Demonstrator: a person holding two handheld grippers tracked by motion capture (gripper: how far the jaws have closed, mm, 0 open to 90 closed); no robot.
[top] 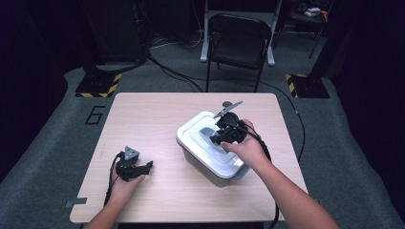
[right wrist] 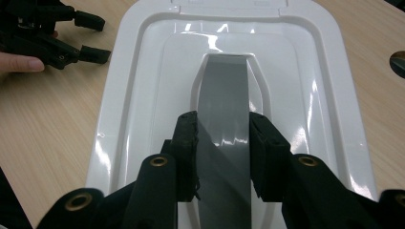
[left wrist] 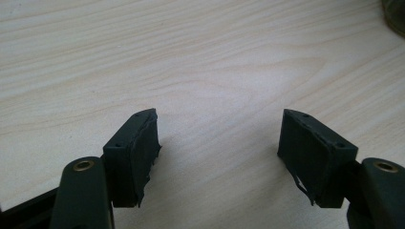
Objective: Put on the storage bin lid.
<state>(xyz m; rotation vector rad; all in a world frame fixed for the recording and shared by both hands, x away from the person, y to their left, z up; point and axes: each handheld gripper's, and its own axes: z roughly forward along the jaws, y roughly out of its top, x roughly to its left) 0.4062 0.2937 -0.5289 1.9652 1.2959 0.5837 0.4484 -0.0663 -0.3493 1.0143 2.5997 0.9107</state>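
Note:
A white plastic bin (top: 217, 172) with a white lid (right wrist: 143, 71) stands right of centre on the wooden table (top: 157, 114). A grey handle (right wrist: 224, 90) lies along the middle of the lid. My right gripper (right wrist: 223, 143) comes down onto the lid from above, its two pads pressed on either side of that handle, and it also shows over the lid in the high view (top: 220, 138). My left gripper (top: 144, 171) rests on the table left of the bin, apart from it. Its jaws stand open over bare wood (left wrist: 217, 143) with nothing between them.
A dark round spot (right wrist: 397, 62) marks the tabletop just beyond the bin. A black folding chair (top: 237, 43) stands on the floor behind the table. Cables trail from both grippers toward the table's near edge. Bare wood lies left of and behind the bin.

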